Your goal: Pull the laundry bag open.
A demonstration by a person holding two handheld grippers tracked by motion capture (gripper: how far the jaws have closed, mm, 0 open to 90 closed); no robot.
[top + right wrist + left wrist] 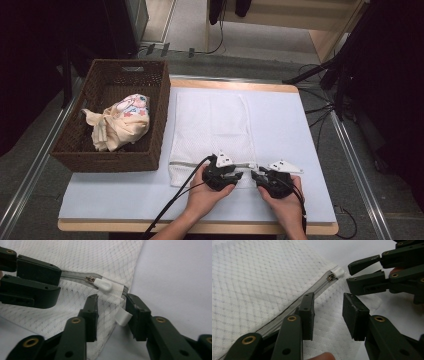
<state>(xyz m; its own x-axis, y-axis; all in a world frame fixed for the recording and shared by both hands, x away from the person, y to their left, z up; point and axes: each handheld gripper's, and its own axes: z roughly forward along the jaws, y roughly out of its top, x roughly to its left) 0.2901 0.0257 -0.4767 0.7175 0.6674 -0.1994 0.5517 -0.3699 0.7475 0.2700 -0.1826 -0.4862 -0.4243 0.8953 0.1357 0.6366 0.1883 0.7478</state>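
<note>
A white mesh laundry bag lies flat on the table, its zipper running along the near edge. The zipper's white pull sits at the bag's right near corner. My left gripper hovers open over the mesh just beside the zipper, with one jaw on the zipper line. My right gripper stands open astride the bag's corner, and a small white tab lies against its right jaw. In the high view the left gripper and the right gripper face each other, tips almost touching.
A brown wicker basket stands at the table's left and holds a bundle of cream patterned cloth. The table has a pale cover. Cables trail from both grippers toward the near edge.
</note>
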